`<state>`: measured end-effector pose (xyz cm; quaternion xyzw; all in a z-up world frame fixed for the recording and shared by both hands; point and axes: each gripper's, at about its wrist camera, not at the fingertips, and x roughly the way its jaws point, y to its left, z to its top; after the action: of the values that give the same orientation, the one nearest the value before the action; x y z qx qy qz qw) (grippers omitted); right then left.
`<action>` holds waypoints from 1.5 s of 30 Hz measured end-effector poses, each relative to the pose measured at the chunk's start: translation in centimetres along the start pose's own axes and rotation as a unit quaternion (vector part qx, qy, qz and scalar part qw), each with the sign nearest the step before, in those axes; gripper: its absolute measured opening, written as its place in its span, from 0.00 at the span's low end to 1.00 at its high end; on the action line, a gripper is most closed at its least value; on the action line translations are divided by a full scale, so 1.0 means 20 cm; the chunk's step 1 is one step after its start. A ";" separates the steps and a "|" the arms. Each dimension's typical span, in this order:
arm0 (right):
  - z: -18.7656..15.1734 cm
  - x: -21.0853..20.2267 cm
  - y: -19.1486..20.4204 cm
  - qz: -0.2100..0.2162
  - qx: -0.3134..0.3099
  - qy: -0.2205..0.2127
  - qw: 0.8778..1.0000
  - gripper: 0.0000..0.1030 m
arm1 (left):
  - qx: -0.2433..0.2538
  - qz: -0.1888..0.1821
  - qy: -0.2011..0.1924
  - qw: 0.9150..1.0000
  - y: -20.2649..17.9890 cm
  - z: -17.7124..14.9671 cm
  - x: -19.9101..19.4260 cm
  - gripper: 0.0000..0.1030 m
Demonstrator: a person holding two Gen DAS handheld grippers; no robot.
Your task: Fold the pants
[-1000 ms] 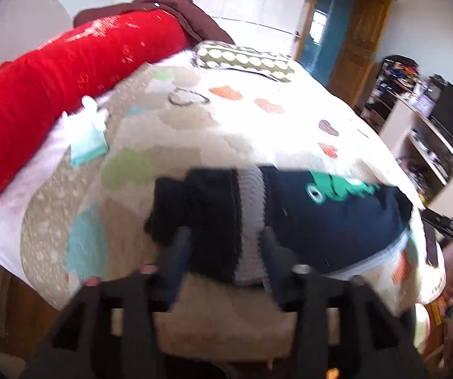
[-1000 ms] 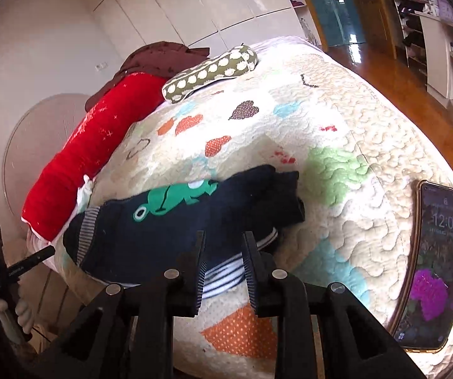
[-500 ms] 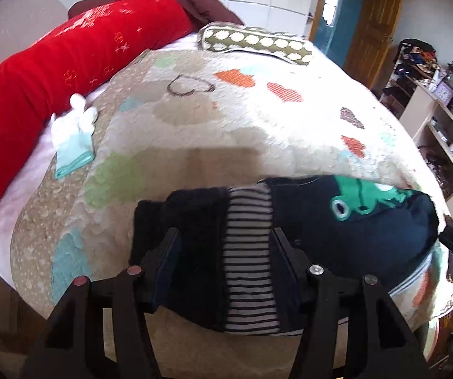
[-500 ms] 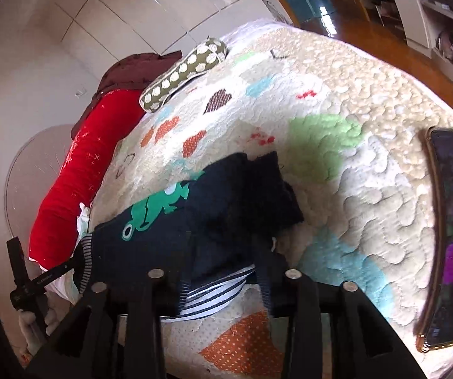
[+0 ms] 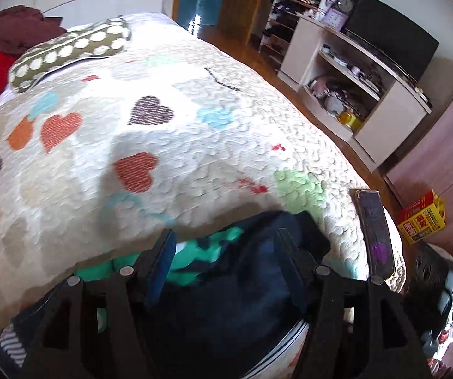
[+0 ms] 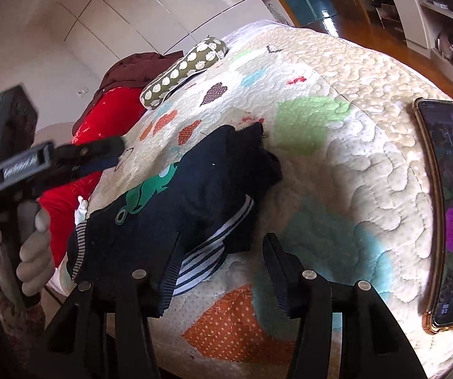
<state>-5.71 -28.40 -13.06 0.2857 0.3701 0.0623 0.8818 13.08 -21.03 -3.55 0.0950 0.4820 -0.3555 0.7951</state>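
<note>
The navy blue cotton pants with a green frog print and striped trim (image 6: pixel 176 202) lie in a folded bundle on the cream quilted bed cover with coloured hearts (image 6: pixel 337 164), near its front edge. The right tool (image 6: pixel 223 265) has its two black fingers spread wide and grips nothing; the striped hem lies just ahead of its left finger, and bare quilt fills the gap between the fingers. The left tool (image 5: pixel 226 252) is also spread wide, with the navy fabric lying between and below its fingers; whether the fingers touch the cloth cannot be determined, because the tool body hides the near part of the bundle. In the right wrist view the left tool appears to the left of the pants, raised off the bed and held by a light-gloved hand (image 6: pixel 27 246); its tip is blurred. To the right of both tools a gold-cased smartphone with a lit screen (image 6: pixel 450 208) lies flat on the quilt close to the bed edge, partly cut off by the frame. Ahead of the tools the quilt is open as far as the olive pillow with white dots (image 5: pixel 68 50). A red bolster (image 6: pixel 100 132) borders the bed's left side.
</note>
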 end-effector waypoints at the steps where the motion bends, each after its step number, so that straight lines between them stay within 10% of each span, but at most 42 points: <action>1: 0.00 0.01 0.00 0.002 -0.002 0.000 1.000 0.55 | 0.012 -0.015 0.017 1.000 -0.04 0.04 0.07 0.62; 9: 0.02 0.08 0.02 0.012 -0.009 -0.007 1.000 0.55 | 0.070 -0.049 0.112 0.990 -0.23 0.15 0.48 0.62; 12: 0.02 0.10 0.05 0.002 -0.022 -0.017 1.000 0.23 | 0.083 -0.047 0.139 0.986 -0.25 0.10 0.52 0.24; 21: 0.11 0.06 0.32 0.023 -0.088 -0.034 0.995 0.17 | 0.002 -0.078 0.021 0.997 0.06 -0.01 0.01 0.13; 25: 0.10 0.14 0.55 0.054 -0.137 -0.012 0.989 0.17 | -0.073 -0.027 -0.037 0.996 0.35 -0.18 -0.22 0.18; 32: -0.14 0.54 0.86 0.072 -0.221 0.129 0.964 0.36 | -0.215 0.022 -0.079 0.973 0.73 -0.63 -0.51 0.35; 37: -0.11 0.37 0.89 0.089 -0.230 0.105 0.963 0.43 | -0.244 0.074 -0.115 0.960 0.79 -0.90 -0.69 0.38; 45: 0.20 0.34 0.59 -0.011 -0.155 0.050 0.987 0.64 | -0.278 0.094 -0.146 0.945 0.86 -1.10 -0.75 0.42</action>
<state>3.06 -18.35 -8.47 0.1380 0.4030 0.1235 0.8963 4.71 9.41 -5.73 -0.1382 0.4288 -0.1414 0.8815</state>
